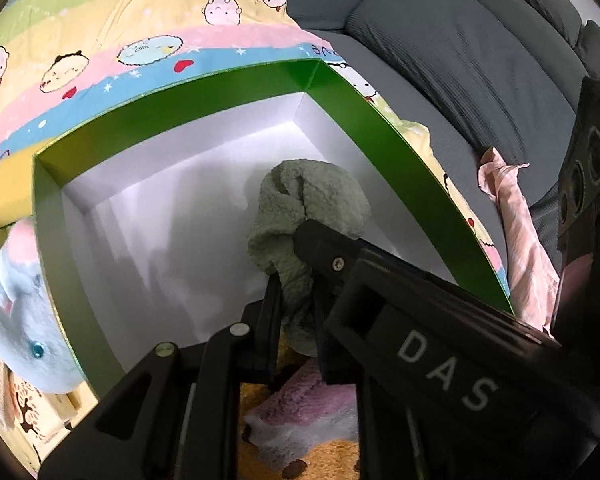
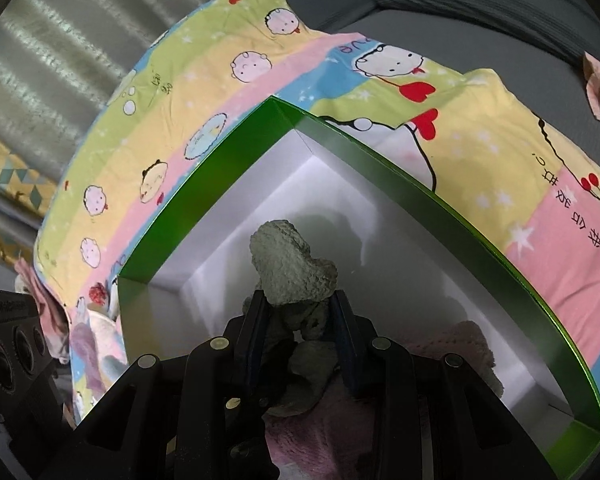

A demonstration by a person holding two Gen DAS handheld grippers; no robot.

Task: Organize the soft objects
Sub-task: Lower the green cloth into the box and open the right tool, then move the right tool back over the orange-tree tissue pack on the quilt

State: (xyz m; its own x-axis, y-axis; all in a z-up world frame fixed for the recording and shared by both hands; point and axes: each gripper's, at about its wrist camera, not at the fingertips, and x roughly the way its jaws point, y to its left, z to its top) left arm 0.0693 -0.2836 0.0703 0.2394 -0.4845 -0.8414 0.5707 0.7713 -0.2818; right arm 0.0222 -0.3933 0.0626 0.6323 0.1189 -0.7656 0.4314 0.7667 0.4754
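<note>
A green box (image 1: 172, 104) with a white inside sits on a cartoon-print quilt; it also shows in the right wrist view (image 2: 440, 200). My left gripper (image 1: 296, 280) is shut on a pale green fuzzy cloth (image 1: 312, 196) and holds it over the box. My right gripper (image 2: 298, 312) is shut on a pale green fuzzy cloth (image 2: 288, 264) over the box too. A pink fuzzy cloth (image 1: 300, 408) lies under the left gripper; it also shows in the right wrist view (image 2: 316, 428), under the right gripper.
A blue and pink plush toy (image 1: 24, 312) leans on the box's left wall. A pink checked cloth (image 1: 520, 232) lies on the grey sofa (image 1: 440, 40). The other gripper's body (image 1: 588, 184) is at the right. A yellow block (image 1: 12, 188) sits left.
</note>
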